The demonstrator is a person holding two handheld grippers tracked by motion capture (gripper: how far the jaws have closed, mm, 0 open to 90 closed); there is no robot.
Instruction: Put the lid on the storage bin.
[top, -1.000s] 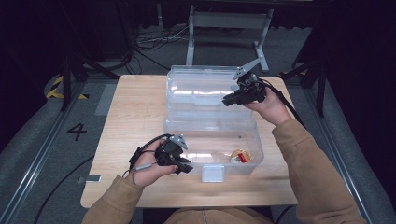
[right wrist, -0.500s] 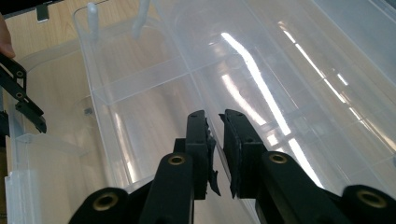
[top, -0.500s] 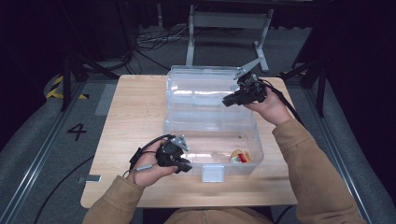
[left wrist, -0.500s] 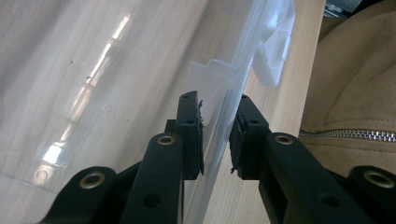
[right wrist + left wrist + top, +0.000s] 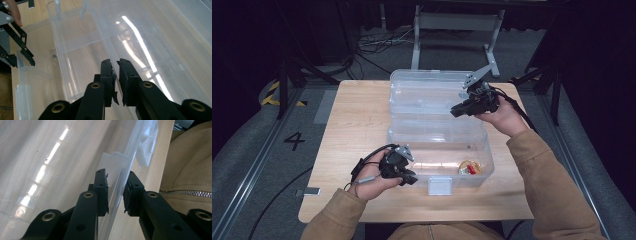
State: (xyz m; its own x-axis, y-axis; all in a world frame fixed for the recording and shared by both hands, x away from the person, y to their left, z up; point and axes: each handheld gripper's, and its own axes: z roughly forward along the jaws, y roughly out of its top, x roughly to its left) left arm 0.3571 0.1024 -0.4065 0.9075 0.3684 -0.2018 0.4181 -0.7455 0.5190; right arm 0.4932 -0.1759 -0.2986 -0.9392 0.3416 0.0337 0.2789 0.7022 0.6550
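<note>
A clear plastic box (image 5: 439, 150) sits in the middle of the desk (image 5: 357, 120), its front wall near the desk's front edge and its opened lid (image 5: 427, 92) lying back toward the far edge. My guess is the 2 grippers split the work: 1 steadies the base so the box cannot slide, and the other handles the lid.

The left gripper (image 5: 404, 176) is at the box's front left corner. In the left gripper view its fingers (image 5: 101, 192) straddle the thin front wall (image 5: 116, 187), 1 pad inside the box and 1 outside, set narrow. A small gap shows at each pad, so I cannot tell if it is truly clamped or only bracketing the wall. The white latch (image 5: 438, 185) hangs at the middle of that wall.

The right gripper (image 5: 462, 107) is over the lid's right end, near the hinge line. In the right gripper view its fingers (image 5: 108, 75) are almost together, with the lid's rim (image 5: 117, 63) running into the slit between them; it looks pinched on that edge.

A small red and yellow object (image 5: 468, 167) lies in the box's front right corner.
</note>
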